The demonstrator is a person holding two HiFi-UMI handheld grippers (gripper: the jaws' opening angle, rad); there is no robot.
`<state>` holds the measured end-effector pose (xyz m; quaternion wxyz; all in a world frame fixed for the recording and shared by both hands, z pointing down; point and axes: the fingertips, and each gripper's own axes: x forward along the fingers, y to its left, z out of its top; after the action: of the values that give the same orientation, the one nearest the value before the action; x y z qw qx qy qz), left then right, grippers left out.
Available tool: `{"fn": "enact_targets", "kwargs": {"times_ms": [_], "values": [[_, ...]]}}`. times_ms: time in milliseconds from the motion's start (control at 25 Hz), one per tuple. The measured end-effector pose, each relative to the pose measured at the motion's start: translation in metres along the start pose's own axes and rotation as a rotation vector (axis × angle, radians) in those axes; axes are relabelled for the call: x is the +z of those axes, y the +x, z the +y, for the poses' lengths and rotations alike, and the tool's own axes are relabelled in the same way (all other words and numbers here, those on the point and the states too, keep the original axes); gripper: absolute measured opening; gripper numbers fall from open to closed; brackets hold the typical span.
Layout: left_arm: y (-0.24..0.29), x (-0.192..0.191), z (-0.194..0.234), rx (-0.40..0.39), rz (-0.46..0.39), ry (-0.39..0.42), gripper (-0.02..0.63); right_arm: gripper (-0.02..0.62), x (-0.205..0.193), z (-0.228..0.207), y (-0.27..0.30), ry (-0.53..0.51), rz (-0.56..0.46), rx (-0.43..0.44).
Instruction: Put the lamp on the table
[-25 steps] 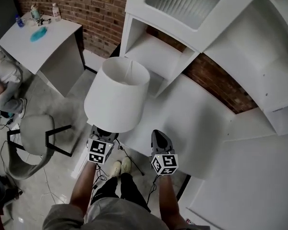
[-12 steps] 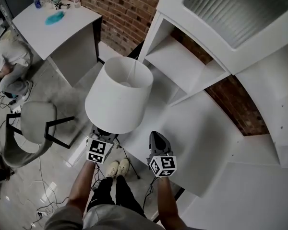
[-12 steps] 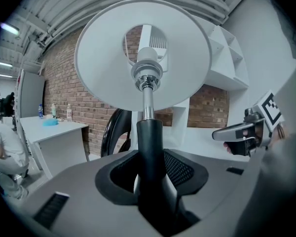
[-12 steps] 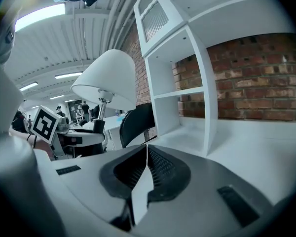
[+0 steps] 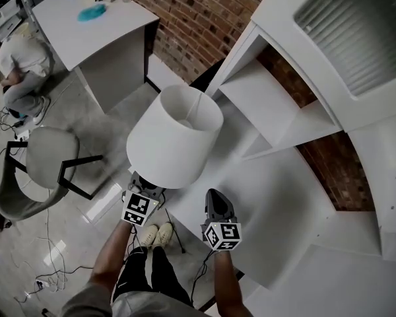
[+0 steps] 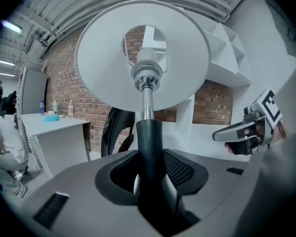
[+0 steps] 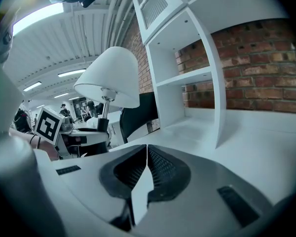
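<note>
Head view: I stand at the corner of a white table [image 5: 277,197] with a gripper in each hand. My left gripper [image 5: 144,185] holds the lamp [image 5: 175,137] upright, and its white shade [image 5: 185,121] sits directly above my hand. The shade overlaps the table's left edge and the grey floor [image 5: 112,117] beside it. The lamp is carried in the air, not set down on the table.

Left gripper view: my fingers are clamped on the lamp's dark stem [image 6: 149,147], one pad on each side, at a moderate opening. Above the grip the stem turns to bright metal and runs up into the underside of the shade. The lamp's base shows in no view.

Right gripper view: my right gripper [image 7: 145,157] has its fingers pressed together with nothing between them. It hovers over the table top, pointing toward the white shelf unit [image 7: 187,73] and the brick wall [image 7: 256,68]. The lamp and my left gripper appear at its left, well apart from it.

Other items noted from the head view: a grey chair [image 5: 43,170] on the floor at left, a second white table [image 5: 92,32] at the wall with small bottles on it, and a person [image 5: 23,61] crouched beside it.
</note>
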<state>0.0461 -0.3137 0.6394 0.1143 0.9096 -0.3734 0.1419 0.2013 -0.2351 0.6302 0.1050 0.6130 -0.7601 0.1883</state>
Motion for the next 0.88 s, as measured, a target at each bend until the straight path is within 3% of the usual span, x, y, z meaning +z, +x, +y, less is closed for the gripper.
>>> {"fn": "enact_targets", "kwargs": {"times_ms": [880], "values": [[0.003,-0.015,0.003,-0.042,-0.067,0.008,0.161,0.025,-0.009,0.007,0.009,-0.015,-0.015,0.007]]}}
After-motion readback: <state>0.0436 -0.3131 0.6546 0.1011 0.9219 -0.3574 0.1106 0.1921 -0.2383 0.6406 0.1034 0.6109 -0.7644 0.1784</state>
